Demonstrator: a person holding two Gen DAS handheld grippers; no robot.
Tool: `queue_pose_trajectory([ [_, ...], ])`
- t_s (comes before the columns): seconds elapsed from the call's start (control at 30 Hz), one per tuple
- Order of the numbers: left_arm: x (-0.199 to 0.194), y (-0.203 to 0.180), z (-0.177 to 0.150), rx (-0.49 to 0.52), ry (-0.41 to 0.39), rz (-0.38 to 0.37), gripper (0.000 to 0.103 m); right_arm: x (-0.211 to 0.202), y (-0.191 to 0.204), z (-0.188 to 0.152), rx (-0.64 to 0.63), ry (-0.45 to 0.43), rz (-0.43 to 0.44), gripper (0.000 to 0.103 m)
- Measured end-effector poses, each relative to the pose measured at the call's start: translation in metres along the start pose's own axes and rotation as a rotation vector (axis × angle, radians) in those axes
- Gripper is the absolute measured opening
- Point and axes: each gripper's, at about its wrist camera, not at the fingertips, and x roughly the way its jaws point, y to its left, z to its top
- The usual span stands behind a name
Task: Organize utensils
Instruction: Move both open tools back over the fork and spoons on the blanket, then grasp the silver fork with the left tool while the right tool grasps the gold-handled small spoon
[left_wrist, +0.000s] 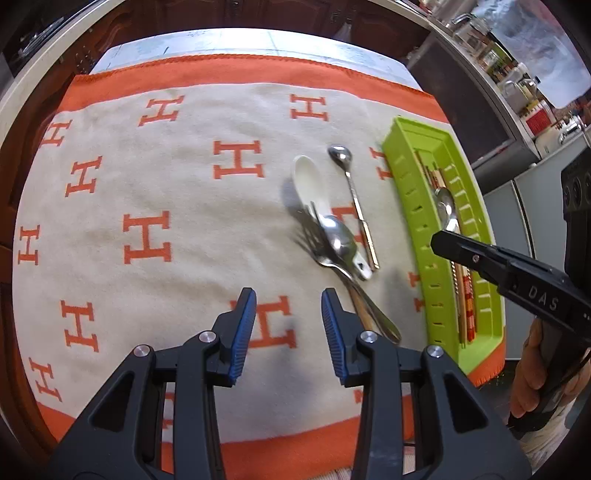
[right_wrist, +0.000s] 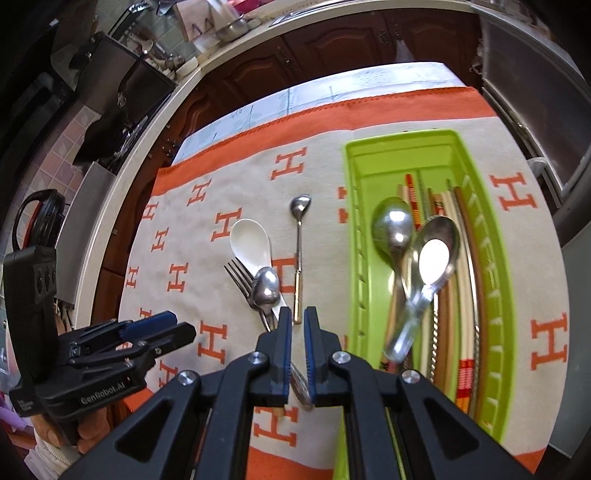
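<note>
On the H-patterned cloth lie a white ceramic spoon (left_wrist: 308, 177) (right_wrist: 249, 240), a metal spoon (left_wrist: 338, 236) (right_wrist: 266, 288) stacked on a fork (left_wrist: 325, 260) (right_wrist: 238, 275), and a slim teaspoon (left_wrist: 340, 155) (right_wrist: 299, 206). The green tray (left_wrist: 410, 192) (right_wrist: 399, 138) holds chopsticks (right_wrist: 448, 314) and two metal spoons (right_wrist: 393, 225); one of them (right_wrist: 437, 251) has a blurred handle. My left gripper (left_wrist: 288, 325) (right_wrist: 159, 332) hangs open and empty just left of the stacked handles. My right gripper (right_wrist: 298, 325) (left_wrist: 437, 240) is shut to a narrow slit and holds nothing, above the tray's left rim.
The cloth (left_wrist: 147, 184) covers a table whose orange border marks its edges. Dark wooden cabinets (right_wrist: 332, 40) and a kitchen counter with jars (left_wrist: 517, 81) ring the table. A hand (left_wrist: 535, 369) grips the right tool; another hand (right_wrist: 92, 432) grips the left one.
</note>
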Motion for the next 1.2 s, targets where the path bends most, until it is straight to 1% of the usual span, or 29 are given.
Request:
queue_pose_trajectory([
  [0.1, 0.007, 0.008, 0.003, -0.012, 0.015, -0.005, 0.033, 0.013, 0.005, 0.012, -0.005, 0.03, -0.01, 0.007],
  [0.3, 0.027, 0.012, 0.003, -0.012, 0.059, -0.046, 0.033, 0.05, 0.015, 0.036, -0.009, 0.117, -0.03, 0.007],
  [0.43, 0.036, 0.01, 0.006, -0.003, 0.075, -0.069, 0.033, 0.08, 0.019, 0.045, -0.008, 0.181, -0.084, 0.007],
  [0.5, 0.04, 0.008, 0.007, 0.004, 0.083, -0.081, 0.033, 0.09, 0.022, 0.047, -0.015, 0.199, -0.114, 0.007],
  [0.6, 0.046, 0.005, 0.006, 0.014, 0.096, -0.096, 0.033, 0.095, 0.024, 0.051, -0.036, 0.192, -0.171, 0.007],
  [0.63, 0.048, 0.003, 0.006, 0.018, 0.101, -0.101, 0.033, 0.098, 0.024, 0.052, -0.041, 0.202, -0.188, 0.007],
  [0.7, 0.051, 0.0, 0.007, 0.023, 0.106, -0.11, 0.033, 0.101, 0.023, 0.053, -0.049, 0.215, -0.195, 0.007],
  [0.93, 0.059, -0.011, 0.009, 0.023, 0.122, -0.133, 0.033, 0.11, 0.043, 0.053, -0.177, 0.216, -0.288, 0.007],
  [1.07, 0.066, -0.022, 0.012, 0.026, 0.142, -0.144, 0.033, 0.111, 0.047, 0.052, -0.22, 0.208, -0.302, 0.007],
  [1.2, 0.073, -0.034, 0.019, 0.018, 0.149, -0.139, 0.033, 0.107, 0.041, 0.05, -0.212, 0.19, -0.274, 0.005],
])
